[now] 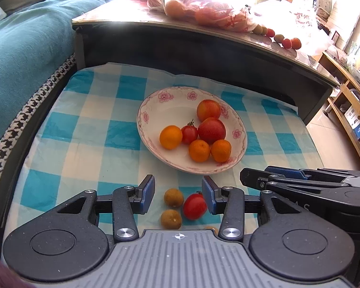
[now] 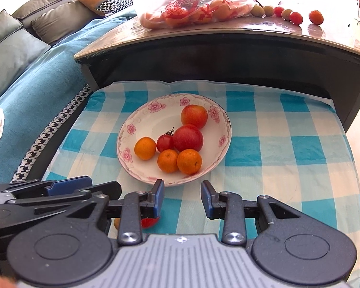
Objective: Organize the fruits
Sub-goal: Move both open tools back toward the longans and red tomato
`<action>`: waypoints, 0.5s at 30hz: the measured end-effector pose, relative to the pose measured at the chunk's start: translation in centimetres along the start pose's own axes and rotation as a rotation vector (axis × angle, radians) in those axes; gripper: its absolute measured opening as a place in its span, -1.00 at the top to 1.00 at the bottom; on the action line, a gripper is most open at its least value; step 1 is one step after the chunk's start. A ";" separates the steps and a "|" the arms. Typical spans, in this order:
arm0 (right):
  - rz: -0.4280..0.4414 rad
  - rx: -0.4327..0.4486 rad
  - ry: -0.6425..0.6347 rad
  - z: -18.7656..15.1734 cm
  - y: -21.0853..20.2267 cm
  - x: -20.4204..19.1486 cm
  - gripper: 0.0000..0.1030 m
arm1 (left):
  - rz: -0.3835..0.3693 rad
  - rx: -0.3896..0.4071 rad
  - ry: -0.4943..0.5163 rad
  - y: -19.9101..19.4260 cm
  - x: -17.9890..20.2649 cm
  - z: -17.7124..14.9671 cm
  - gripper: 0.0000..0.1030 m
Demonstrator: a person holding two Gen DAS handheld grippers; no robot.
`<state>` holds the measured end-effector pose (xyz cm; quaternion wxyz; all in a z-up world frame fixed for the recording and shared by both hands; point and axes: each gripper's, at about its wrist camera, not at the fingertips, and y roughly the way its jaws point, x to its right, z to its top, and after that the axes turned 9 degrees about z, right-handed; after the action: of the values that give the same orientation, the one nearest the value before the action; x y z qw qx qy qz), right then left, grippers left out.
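Observation:
A white flowered plate (image 1: 156, 110) (image 2: 141, 120) on a blue checked cloth holds two red apples, three oranges and a small tomato (image 1: 189, 134). My left gripper (image 1: 178, 198) is open above the cloth; between its fingers lie two brown longans (image 1: 173, 198) (image 1: 171, 219) and a red cherry tomato (image 1: 195, 206). My right gripper (image 2: 182, 198) is open and empty, just short of the plate's near rim. Its fingers show at the right of the left wrist view (image 1: 271, 177). The cherry tomato peeks out under the right gripper's left finger (image 2: 150, 222).
A dark coffee table (image 1: 204, 48) rises behind the cloth, with plastic bags of fruit (image 2: 194, 7) and several loose small fruits (image 2: 288, 14) on top. A teal-covered sofa (image 1: 24, 48) lies to the left. Wooden shelves (image 1: 348, 100) stand at the right.

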<state>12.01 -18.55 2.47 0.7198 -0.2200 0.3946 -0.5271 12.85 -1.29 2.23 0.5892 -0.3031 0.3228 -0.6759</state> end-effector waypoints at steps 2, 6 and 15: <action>-0.006 -0.001 -0.008 -0.4 -0.2 -0.2 0.32 | 0.003 0.000 0.004 -0.3 0.0 -0.4 0.00; -0.029 0.003 -0.023 -1.1 -0.7 -0.8 0.32 | 0.011 0.000 0.018 -0.6 0.1 -1.0 0.01; -0.097 0.010 -0.077 -2.9 -1.3 -2.1 0.32 | 0.041 0.003 0.060 -1.3 0.5 -2.6 0.03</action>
<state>8.69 -16.71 2.44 0.7090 -0.2553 0.3531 -0.5545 9.97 -1.48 1.71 0.5933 -0.2751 0.3454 -0.6731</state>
